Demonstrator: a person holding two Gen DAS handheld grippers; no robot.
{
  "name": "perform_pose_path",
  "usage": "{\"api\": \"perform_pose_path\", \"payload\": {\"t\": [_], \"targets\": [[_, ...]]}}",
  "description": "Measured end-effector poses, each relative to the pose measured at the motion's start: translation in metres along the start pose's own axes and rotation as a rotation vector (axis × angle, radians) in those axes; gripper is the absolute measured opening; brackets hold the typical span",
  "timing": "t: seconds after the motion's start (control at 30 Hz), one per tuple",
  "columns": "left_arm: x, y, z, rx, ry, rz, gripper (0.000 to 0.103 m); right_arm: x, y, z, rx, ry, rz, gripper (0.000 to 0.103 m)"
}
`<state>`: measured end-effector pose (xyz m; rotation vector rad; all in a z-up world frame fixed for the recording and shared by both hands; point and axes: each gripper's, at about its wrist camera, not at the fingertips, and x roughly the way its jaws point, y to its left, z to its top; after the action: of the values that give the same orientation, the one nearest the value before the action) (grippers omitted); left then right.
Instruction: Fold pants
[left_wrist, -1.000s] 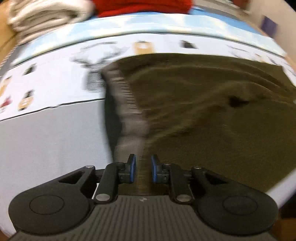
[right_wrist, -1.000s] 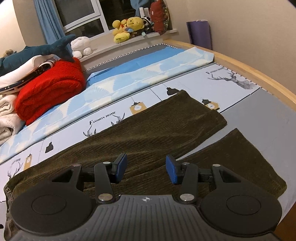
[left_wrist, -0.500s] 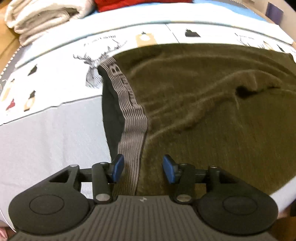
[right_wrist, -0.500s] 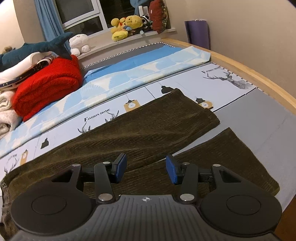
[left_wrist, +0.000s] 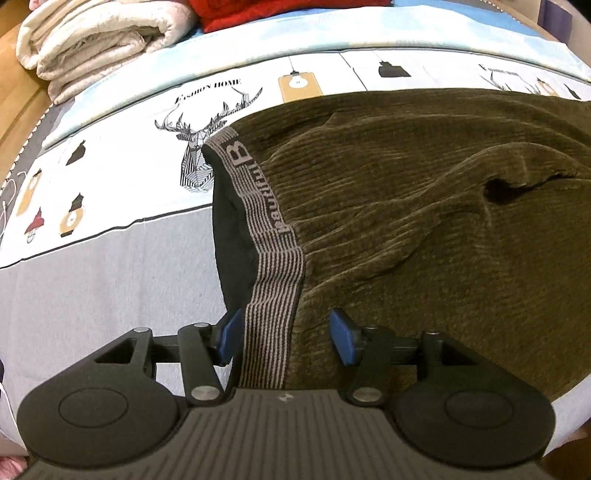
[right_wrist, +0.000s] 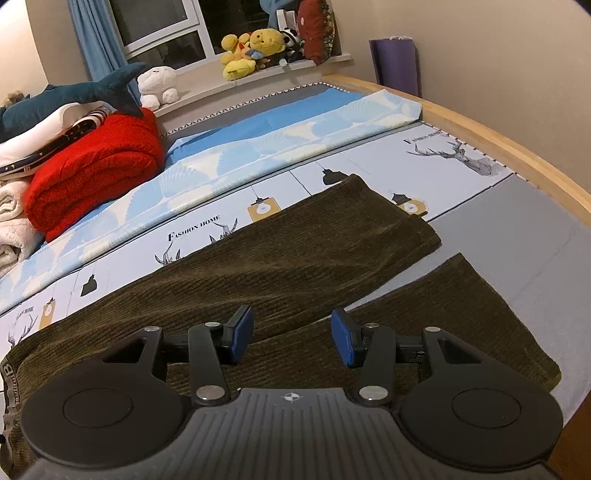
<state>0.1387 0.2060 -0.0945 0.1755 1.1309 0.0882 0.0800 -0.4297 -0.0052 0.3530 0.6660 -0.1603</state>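
So far the olive-green corduroy pants (right_wrist: 295, 266) lie spread flat, both legs apart ahead of the right gripper (right_wrist: 291, 338), whose jaws stand spread and empty. The left gripper (left_wrist: 286, 339), jaws just opened, straddles the striped grey waistband (left_wrist: 273, 328) without pinching it. No fold is made yet.

The left gripper (left_wrist: 286, 341) points steeply down, and its jaws have just been opening. The blue pads (left_wrist: 341, 341) now stand apart. A striped waistband (left_wrist: 271, 332) lies between them, but the pads do not press on it. The right gripper (right_wrist: 291, 339) points down at a gentler angle, with its jaws open and nothing between the pads.
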Motion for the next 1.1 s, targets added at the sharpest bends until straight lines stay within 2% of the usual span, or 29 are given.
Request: {"api": "perform_pose_path", "payload": {"t": [0.37, 0.43, 0.5, 0.57, 0.7, 0.83, 0.93, 1.0, 1.1], "targets": [[-0.006, -0.011, 0.025, -0.057, -0.052, -0.013, 0.057, 0.004, 0.026, 0.006, -0.035, -0.051, 0.032, 0.049], [-0.009, -0.015, 0.032, -0.071, -0.072, -0.018, 0.048, 0.005, 0.032, 0.008, -0.039, -0.067, 0.045, 0.049], [-0.012, -0.018, 0.039, -0.091, -0.093, -0.028, 0.034, 0.006, 0.039, 0.010, -0.055, -0.077, 0.060, 0.049], [-0.016, -0.023, 0.046, -0.108, -0.118, -0.040, 0.030, 0.007, 0.046, 0.011, -0.077, -0.078, 0.072, 0.048], [-0.019, -0.036, 0.062, -0.132, -0.145, -0.063, 0.030, 0.010, 0.066, 0.012, -0.144, -0.082, 0.087, 0.048], [-0.020, -0.049, 0.077, -0.152, -0.178, -0.039, 0.031, 0.011, 0.084, 0.011, -0.199, -0.084, 0.109, 0.048], [-0.019, -0.047, 0.093, -0.238, -0.180, -0.061, 0.033, 0.009, 0.091, 0.011, -0.205, -0.082, 0.135, 0.048], [-0.016, -0.043, 0.116, -0.289, -0.164, -0.106, 0.043, 0.009, 0.094, 0.011, -0.194, -0.081, 0.146, 0.048], [-0.010, -0.042, 0.153, -0.282, -0.229, -0.070, 0.054, 0.008, 0.097, 0.012, -0.173, -0.075, 0.169, 0.048]]}}
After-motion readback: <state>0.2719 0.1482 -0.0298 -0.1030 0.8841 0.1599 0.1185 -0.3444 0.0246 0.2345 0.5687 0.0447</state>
